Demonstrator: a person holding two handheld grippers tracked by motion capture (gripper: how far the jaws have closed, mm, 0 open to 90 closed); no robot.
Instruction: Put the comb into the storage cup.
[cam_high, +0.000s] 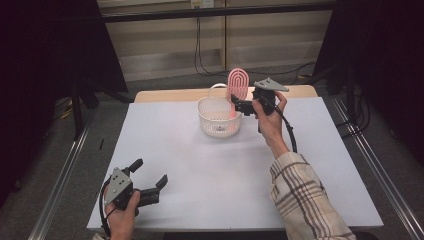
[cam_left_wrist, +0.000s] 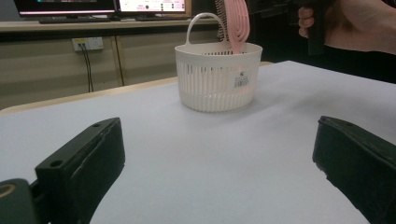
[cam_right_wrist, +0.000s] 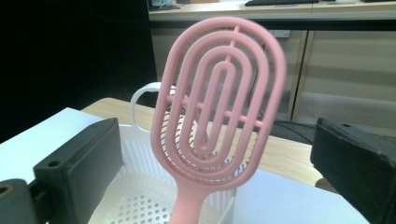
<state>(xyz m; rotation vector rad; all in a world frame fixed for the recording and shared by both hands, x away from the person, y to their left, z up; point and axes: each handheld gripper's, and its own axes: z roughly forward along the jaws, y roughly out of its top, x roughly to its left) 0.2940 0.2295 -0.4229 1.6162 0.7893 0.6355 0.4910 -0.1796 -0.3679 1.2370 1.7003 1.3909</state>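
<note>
The pink vented hairbrush (cam_right_wrist: 219, 107) stands handle-down in the white perforated basket (cam_high: 218, 120) at the table's (cam_high: 200, 170) far side, seemingly delivered, with the right gripper (cam_high: 240, 105) just beside it, jaws wide and empty, while the left gripper (cam_high: 150, 187) rests wide open near the front edge.

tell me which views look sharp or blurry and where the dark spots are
High view: table evenly lit, surroundings left and right nearly black. Left gripper view: basket fairly sharp, the near jaws soft. Right gripper view: brush mostly crisp, its right edge slightly smeared; upper left background is black, the jaws blurred.
</note>
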